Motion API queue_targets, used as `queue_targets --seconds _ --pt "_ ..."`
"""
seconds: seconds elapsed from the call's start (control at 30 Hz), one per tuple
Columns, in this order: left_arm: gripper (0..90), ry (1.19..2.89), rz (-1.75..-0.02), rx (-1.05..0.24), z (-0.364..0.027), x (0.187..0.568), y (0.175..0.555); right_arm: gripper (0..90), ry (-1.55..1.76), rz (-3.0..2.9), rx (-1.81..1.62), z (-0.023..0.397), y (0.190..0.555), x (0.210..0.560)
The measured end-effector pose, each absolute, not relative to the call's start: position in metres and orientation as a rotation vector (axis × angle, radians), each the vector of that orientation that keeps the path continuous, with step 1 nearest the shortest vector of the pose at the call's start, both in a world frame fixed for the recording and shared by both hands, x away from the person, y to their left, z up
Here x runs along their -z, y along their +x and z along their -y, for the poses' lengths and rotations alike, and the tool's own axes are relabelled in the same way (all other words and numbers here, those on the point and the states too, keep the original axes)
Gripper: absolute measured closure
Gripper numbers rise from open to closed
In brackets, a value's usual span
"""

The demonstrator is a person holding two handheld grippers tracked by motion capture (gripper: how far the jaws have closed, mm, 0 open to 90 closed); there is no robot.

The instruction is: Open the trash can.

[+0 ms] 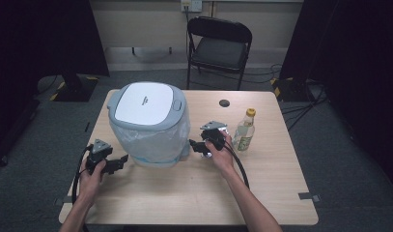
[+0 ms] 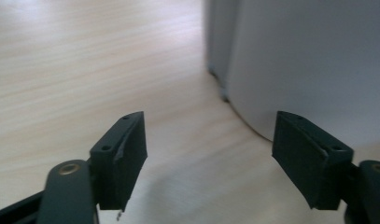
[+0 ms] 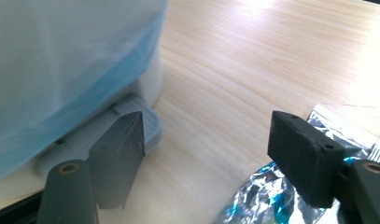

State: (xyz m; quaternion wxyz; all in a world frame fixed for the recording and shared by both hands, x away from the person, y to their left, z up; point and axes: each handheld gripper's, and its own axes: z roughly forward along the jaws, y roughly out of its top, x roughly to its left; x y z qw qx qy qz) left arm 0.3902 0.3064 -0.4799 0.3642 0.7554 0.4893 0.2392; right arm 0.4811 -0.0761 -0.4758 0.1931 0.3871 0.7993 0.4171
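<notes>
A lidded bin (image 1: 148, 123), lined with a pale plastic bag, stands on the desk (image 1: 261, 193) with its white lid down. The left claw (image 1: 120, 162) hovers low just beside the bin's left flank, jaws spread and empty; in the left gripper view the bin's grey wall (image 2: 309, 65) rises close ahead of the left claw (image 2: 210, 144). The right claw (image 1: 196, 146) sits near the bin's right base, jaws likewise spread and holding nothing. The right gripper view places the right claw (image 3: 207, 142) over bare wood between the bin's foot pedal (image 3: 141, 122) and a crumpled foil wrapper (image 3: 267, 196) lying on the desk (the likely piece of rubbish). A bottle (image 1: 245, 131) stands just to the right of that hand. Judged from this, disposal has barely begun: the wrapper is not yet picked up, the lid not yet raised.
</notes>
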Motion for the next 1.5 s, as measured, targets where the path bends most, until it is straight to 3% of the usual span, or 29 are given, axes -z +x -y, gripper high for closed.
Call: queue_targets --seconds 0.47,0.77,1.0,1.4,1.5 --pt "25.8 1.951 -1.306 -0.595 -0.297 0.485 0.386 27.9 1.093 -2.233 -1.116 0.062 0.510 0.486" --pt "26.2 1.932 -1.338 -0.628 -0.297 0.486 0.390 52.0 1.051 -2.326 -1.124 0.058 0.505 0.489" --pt "39.4 1.903 -1.378 -0.674 -0.301 0.488 0.400 51.4 0.983 -2.381 -1.147 0.050 0.488 0.488" --pt "52.1 1.856 -1.415 -0.674 -0.306 0.491 0.416 51.5 0.935 -2.400 -1.218 0.045 0.442 0.491" --pt "52.4 1.869 -1.407 -0.651 -0.305 0.493 0.417 47.9 0.914 -2.431 -1.259 0.043 0.429 0.493"
